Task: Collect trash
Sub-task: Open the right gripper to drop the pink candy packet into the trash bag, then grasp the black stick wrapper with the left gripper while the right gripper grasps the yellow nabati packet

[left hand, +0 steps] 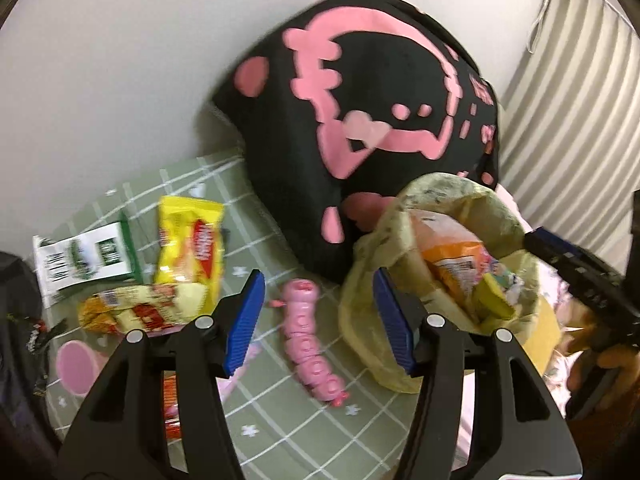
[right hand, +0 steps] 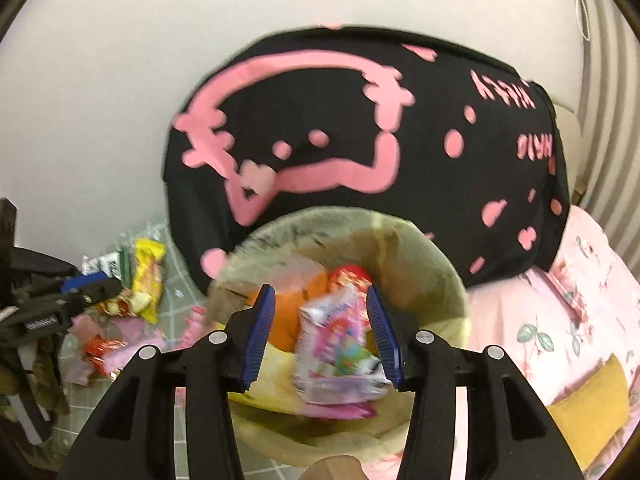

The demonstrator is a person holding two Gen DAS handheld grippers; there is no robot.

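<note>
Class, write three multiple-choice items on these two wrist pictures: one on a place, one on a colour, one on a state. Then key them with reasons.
1. Where does the pink segmented toy lie?
A. inside the bin
B. on the green checked cloth, between the snack wrappers and the bin
C. on top of the black cushion

2. What colour is the print on the black cushion?
A. pink
B. white
C. blue

3. How does the right hand-held gripper stand?
A. shut on a yellow wrapper
B. out of view
C. open over the bin, with a colourful wrapper between the pads

Answers:
1 B: the toy rests on the cloth, left of the lined bin and right of the yellow wrapper.
2 A: the cushion's drawing and dots are pink.
3 C: the pads stand apart above the bin, a gap showing beside the colourful wrapper.
</note>
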